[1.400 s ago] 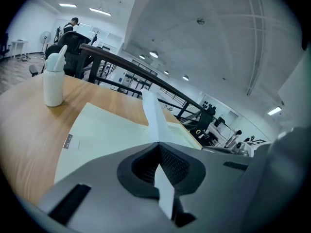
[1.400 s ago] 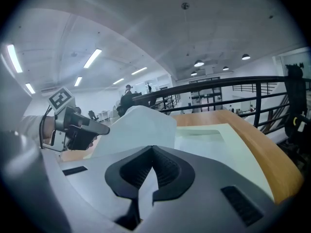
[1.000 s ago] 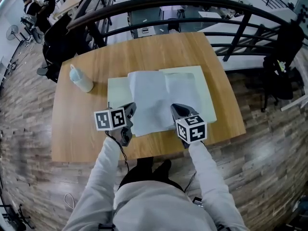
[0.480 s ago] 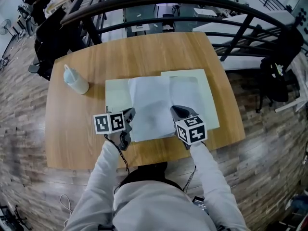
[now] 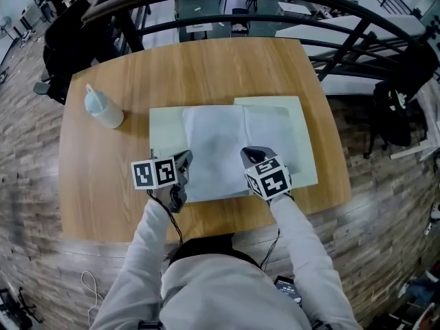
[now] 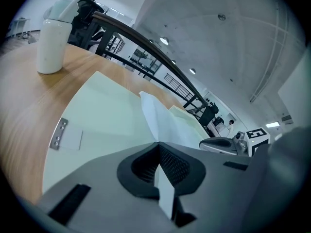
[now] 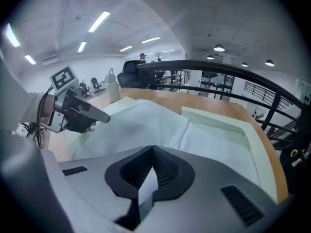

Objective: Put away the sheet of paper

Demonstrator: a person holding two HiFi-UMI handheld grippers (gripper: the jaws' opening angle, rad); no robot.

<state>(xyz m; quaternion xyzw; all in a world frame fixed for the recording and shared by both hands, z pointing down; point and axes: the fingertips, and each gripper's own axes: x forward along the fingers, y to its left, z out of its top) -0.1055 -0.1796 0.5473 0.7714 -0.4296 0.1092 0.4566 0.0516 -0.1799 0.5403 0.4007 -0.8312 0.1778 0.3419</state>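
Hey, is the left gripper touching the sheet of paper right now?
Touching. The left gripper view shows the left gripper with its jaws shut on the edge of the sheet of paper, a strip of it pinched between them.

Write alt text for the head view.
The left tongs and right tongs each pinch the near edge of a white sheet of paper lying over a pale green folder on a wooden table. A white bottle stands at the table's left.
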